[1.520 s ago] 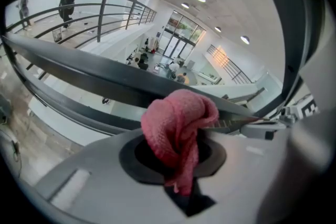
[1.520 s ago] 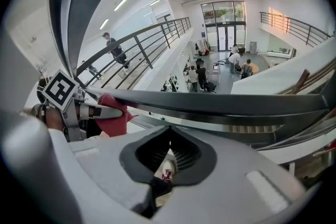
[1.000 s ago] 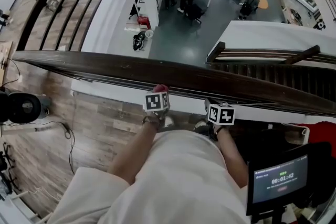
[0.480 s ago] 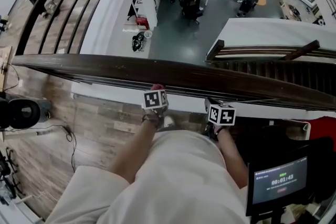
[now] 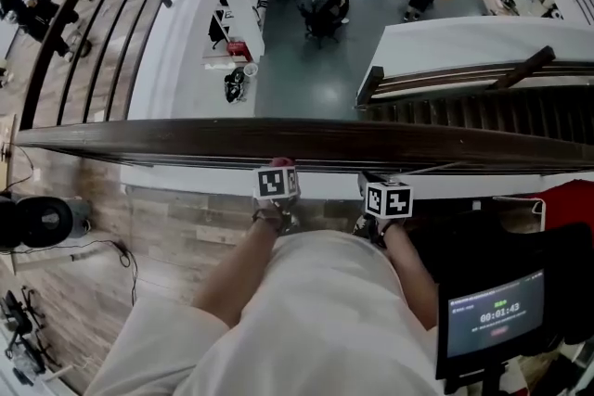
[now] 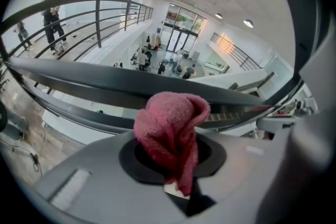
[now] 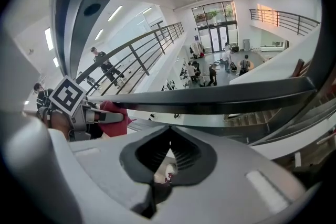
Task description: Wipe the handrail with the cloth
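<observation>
Dark brown wooden handrail (image 5: 186, 136) runs unobstructed to left and right of both grippers; open drop to atrium floor beyond it. Crumpled red terry cloth (image 6: 170, 131) clamped in left gripper (image 5: 281, 166), at rail's near edge; actual contact hidden by marker cube. Jaws of right gripper (image 7: 169, 155) together, nothing between, close beside, under rail. Versus a second ago: rail more level in head view, grippers barely shifted.

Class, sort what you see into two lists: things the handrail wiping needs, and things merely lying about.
Needed: cloth, handrail, left gripper holding the cloth.
Lying about: screen, floor cables, right gripper, empty.
</observation>
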`<state>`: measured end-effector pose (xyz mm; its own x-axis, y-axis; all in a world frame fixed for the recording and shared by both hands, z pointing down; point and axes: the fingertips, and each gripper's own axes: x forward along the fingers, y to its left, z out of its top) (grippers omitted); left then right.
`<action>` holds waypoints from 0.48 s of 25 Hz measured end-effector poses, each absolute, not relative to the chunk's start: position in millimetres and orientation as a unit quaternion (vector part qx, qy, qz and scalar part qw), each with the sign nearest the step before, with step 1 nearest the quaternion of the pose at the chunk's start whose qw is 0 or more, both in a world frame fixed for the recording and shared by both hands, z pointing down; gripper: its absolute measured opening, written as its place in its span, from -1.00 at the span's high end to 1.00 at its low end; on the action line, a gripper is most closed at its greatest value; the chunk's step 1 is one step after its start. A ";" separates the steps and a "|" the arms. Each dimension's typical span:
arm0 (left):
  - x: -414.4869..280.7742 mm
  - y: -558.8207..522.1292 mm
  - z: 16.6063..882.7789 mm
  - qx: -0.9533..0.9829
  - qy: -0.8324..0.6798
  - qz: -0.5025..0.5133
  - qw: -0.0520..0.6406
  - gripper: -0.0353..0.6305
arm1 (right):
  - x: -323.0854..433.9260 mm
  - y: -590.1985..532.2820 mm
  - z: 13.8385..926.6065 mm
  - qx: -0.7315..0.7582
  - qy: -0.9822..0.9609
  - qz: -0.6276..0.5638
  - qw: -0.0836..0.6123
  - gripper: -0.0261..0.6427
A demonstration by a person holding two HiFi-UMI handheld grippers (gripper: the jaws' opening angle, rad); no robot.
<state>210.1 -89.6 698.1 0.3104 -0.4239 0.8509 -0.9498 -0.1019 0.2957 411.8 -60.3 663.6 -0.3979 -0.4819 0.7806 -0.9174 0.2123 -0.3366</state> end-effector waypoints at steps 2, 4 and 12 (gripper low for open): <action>224.8 -90.3 698.9 0.683 -0.501 0.300 0.439 0.63 | 423.5 -59.8 663.8 0.480 -0.729 0.408 0.269 0.91; 238.6 -89.0 699.2 0.684 -0.499 0.299 0.440 0.63 | 435.1 -58.7 665.0 0.479 -0.728 0.410 0.270 0.91; 284.2 -87.8 699.8 0.688 -0.496 0.298 0.438 0.63 | 470.1 -64.1 668.6 0.460 -0.740 0.407 0.276 0.91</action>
